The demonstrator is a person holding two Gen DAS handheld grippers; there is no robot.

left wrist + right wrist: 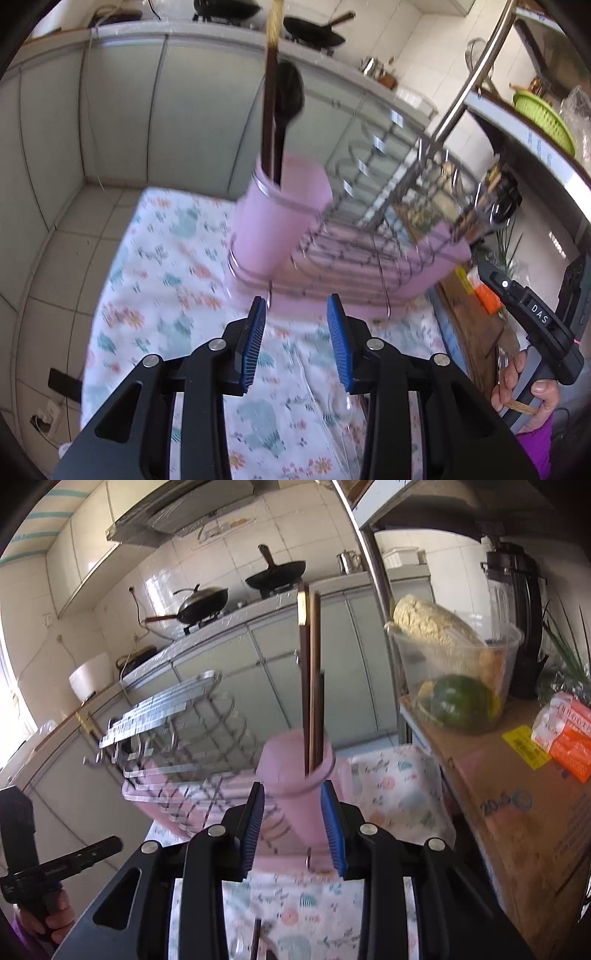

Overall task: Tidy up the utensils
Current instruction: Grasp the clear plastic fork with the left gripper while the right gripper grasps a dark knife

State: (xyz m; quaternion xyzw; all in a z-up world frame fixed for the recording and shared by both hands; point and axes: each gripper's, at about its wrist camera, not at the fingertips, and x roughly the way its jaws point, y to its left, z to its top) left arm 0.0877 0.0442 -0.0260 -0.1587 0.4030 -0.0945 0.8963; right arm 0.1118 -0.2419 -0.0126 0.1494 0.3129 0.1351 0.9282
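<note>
Rack (373, 236) of wire on a pink tray stands ahead of the left gripper (297, 345), on a floral cloth (166, 280). A pink cup (282, 218) at the rack's left end holds two utensils: one dark spoon (288, 99) and one long stick-like utensil (269, 92). Left gripper: jaws apart, nothing between them, short of the tray edge. Right gripper (295, 827): jaws apart, pads on either side of the cup (299, 786); contact cannot be told. Chopsticks (312, 679) rise from the cup directly ahead of it. One dark stick (256, 938) lies on the cloth below the right gripper. Right of it: one cardboard box (517, 812) and one clear tub (454, 672). Two woks (203, 603) sit on the far counter.
</note>
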